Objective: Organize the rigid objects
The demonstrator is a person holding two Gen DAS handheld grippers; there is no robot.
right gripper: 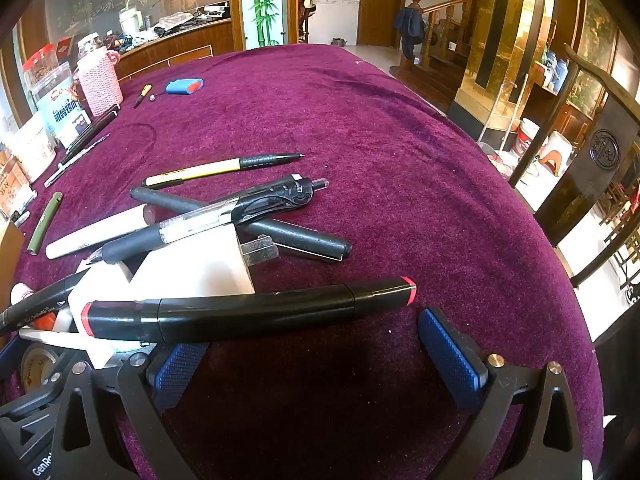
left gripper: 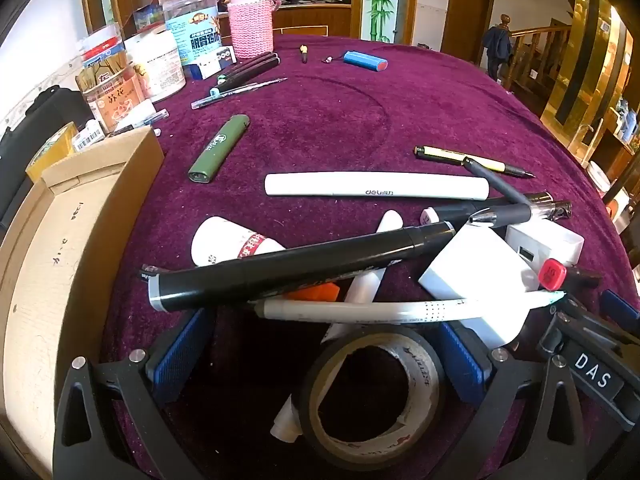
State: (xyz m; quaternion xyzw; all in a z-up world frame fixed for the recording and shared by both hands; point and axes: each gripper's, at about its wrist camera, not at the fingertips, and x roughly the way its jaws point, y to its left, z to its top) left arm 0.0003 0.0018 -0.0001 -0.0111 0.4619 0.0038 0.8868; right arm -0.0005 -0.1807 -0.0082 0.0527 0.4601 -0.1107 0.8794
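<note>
Both grippers hanging wide open over a heap of pens

The left gripper (left gripper: 320,356) is straddling a tape roll (left gripper: 374,388), gripping nothing; the right gripper (right gripper: 316,356) is gaping just behind a black marker (right gripper: 248,312). Pens, a white charger (right gripper: 200,264) and a cardboard box (left gripper: 60,260) are lying on the purple cloth (right gripper: 400,160).

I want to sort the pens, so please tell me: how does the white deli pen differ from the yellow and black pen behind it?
The white deli pen is thick, all white and capped; the yellow and black pen is slimmer, two-coloured, with its tip exposed. The white pen lies clear on the cloth; a dark pen crosses over the yellow one. Both lie flat on the purple cloth.
</note>
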